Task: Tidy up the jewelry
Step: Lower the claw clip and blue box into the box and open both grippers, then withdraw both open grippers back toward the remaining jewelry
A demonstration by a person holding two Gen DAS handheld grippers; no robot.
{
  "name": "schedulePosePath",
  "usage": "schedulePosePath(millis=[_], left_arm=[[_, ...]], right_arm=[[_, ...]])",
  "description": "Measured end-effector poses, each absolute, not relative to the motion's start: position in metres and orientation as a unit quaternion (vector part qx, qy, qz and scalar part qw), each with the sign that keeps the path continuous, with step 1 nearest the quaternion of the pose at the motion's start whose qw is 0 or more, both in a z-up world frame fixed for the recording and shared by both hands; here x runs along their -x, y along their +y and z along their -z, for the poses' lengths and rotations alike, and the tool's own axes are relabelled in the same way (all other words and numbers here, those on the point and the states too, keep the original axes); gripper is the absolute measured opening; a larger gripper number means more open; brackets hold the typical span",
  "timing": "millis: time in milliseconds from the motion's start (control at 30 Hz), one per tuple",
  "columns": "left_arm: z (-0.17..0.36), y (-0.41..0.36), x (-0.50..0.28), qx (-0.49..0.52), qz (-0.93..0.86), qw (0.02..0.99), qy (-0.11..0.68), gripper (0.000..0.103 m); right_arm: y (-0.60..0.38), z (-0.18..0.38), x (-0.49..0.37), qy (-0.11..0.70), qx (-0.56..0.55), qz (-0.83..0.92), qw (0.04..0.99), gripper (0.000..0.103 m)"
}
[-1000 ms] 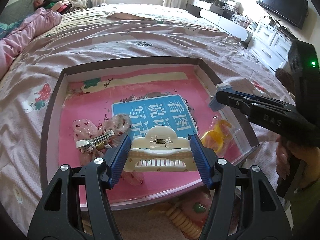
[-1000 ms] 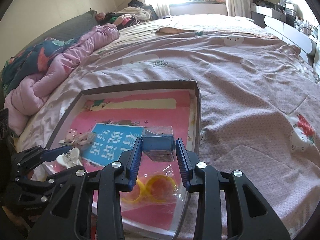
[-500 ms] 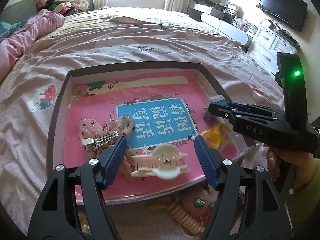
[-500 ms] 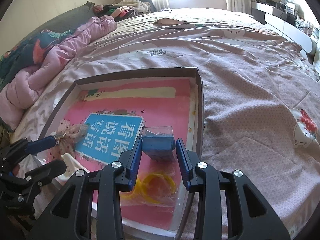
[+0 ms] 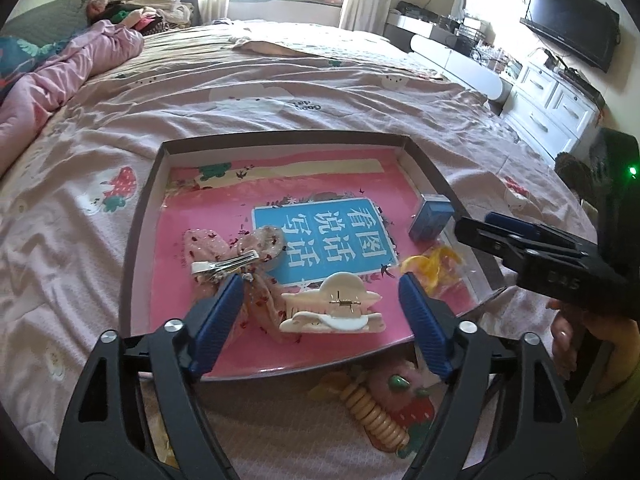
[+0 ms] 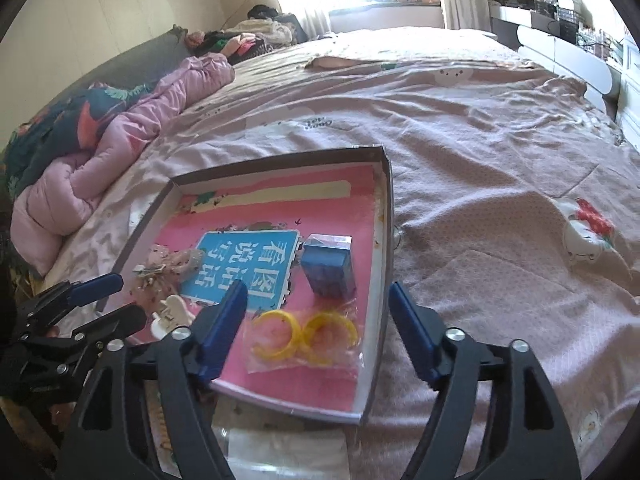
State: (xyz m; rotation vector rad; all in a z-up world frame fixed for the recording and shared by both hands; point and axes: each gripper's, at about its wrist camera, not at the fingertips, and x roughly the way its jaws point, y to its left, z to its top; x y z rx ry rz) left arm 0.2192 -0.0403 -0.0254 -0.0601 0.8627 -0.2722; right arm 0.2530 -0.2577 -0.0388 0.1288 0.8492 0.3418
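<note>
A shallow tray (image 5: 140, 240) with a pink printed floor lies on the bed. In it a cream hair claw clip (image 5: 332, 308) rests on its side between the fingers of my left gripper (image 5: 320, 304), whose jaws are opening and do not touch it. A blue box (image 6: 330, 268) stands in the tray ahead of my right gripper (image 6: 318, 300); its jaws are opening too, with nothing pressed between them. A bag of yellow rings (image 6: 304, 330) lies just under that gripper. A pink floral bow with a metal clip (image 5: 236, 264) sits left of the claw clip.
A cream coiled band (image 5: 376, 412) and a strawberry ornament (image 5: 404, 396) lie on the bedspread in front of the tray. A pink quilt (image 6: 120, 152) is bunched at the left. White drawers (image 5: 552, 104) stand right of the bed. A hand (image 5: 568, 344) holds the right gripper.
The left jaws spread and the claw clip dropped onto the tray floor. The right jaws spread and let go of the blue box. Both grippers drew back slightly.
</note>
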Motion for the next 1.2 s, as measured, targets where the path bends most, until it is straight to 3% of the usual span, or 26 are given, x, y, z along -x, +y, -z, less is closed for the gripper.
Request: schedulePosePath(millis=[133,433,1200], left_arm=[[0.02,-0.037,-0.212,0.032,0.129,0.902,0.41,0.076],[0.004,-0.028,-0.194,0.041,0.121,0.91,0.394,0.087],[-0.026,-0.018,-0.151,0.054,0.104,0.927,0.357,0.091]], right_arm=[[-0.261,0.027,-0.237,0.393,-0.052,-0.16,0.904,0.085],[-0.267,0.003,-0.209,0.369,-0.047,-0.166,0.913,0.092],[-0.275,-0.021,-0.157,0.345,-0.031,-0.17,0.923,0.096]])
